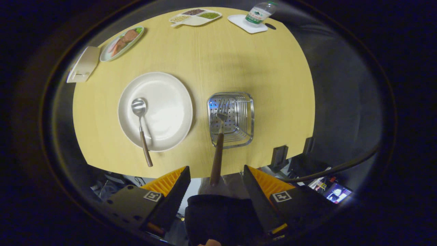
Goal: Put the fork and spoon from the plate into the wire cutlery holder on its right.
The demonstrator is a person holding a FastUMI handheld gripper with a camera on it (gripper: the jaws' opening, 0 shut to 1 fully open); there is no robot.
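The gripper (216,177) is hanging with fingers spread wide, touching nothing; the fork (218,143) is standing in the wire cutlery holder (247,118). The spoon (141,128) is lying on the plate (170,99) at ten o'clock, likely needing a square handle pinch.

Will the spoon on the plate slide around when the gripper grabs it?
Probably a bit. The spoon has a shiny metal bowl resting on a smooth plate, so it may skid. Its handle sticks out past the rim, so pressing there might tip it. It looks stiff, not bendy.
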